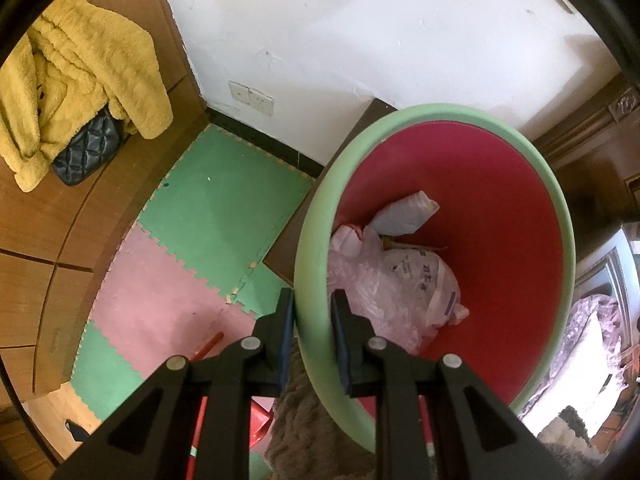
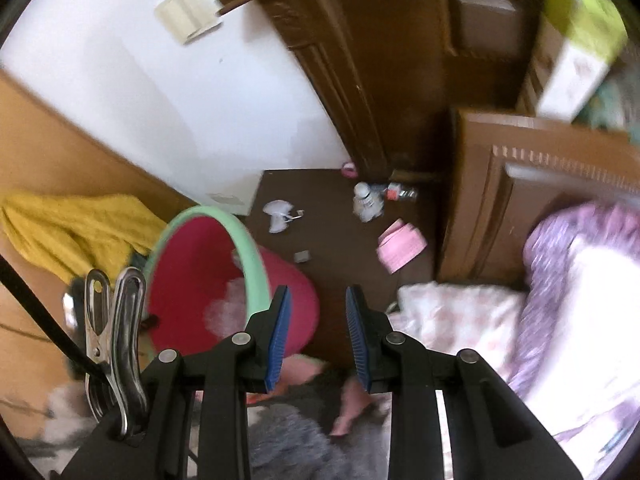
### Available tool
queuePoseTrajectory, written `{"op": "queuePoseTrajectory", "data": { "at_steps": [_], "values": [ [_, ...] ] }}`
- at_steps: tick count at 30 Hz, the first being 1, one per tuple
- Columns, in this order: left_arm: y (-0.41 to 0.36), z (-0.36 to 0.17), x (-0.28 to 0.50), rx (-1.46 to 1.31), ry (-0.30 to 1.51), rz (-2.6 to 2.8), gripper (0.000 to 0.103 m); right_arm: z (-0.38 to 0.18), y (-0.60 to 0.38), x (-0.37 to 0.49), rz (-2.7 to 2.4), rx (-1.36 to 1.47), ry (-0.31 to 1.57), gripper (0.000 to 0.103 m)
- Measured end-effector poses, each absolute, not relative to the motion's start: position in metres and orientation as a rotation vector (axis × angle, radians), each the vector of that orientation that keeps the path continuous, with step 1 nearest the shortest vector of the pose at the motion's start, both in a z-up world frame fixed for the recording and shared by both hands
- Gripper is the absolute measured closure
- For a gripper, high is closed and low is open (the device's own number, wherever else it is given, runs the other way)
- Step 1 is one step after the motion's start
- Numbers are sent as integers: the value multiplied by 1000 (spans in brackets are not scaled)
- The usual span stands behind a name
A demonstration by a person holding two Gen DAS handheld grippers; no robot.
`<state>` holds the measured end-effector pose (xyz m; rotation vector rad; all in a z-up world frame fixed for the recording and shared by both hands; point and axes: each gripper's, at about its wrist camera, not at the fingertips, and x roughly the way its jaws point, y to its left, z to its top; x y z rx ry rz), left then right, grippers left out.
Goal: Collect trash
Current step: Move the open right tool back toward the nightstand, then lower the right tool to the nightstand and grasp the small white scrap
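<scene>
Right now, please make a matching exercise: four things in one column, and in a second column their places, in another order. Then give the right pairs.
Things:
1. yellow fleece garment
2. pink plastic bag
3. pink packet
4. green rim of the bin

Places:
A. between the fingers of the left gripper
B. on the dark floor
C. on the wooden cabinet top
D. inside the red bin

Pairs: 1-C, 2-D, 3-B, 4-A

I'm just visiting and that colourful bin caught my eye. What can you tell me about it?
The bin is a round bucket, red inside and out, with a thick pale green rim; it looks plastic. It sits tilted, mouth toward the left camera. Inside lie a crumpled clear plastic bag and a white wrapper. The left gripper is clamped on its near rim.
</scene>
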<state>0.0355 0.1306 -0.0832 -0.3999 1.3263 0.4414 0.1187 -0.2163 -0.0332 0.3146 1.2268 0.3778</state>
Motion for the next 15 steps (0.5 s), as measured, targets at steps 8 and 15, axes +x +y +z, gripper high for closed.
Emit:
{"op": "queuePoseTrajectory", "data": {
  "at_steps": [8, 15],
  "values": [
    [130, -83, 38, -401, 1342, 448, 85, -51, -248, 112, 330, 495, 1215, 70],
    [132, -83, 30, -451, 1321, 492, 86, -102, -263, 107, 305, 483, 1312, 69]
  ]
}}
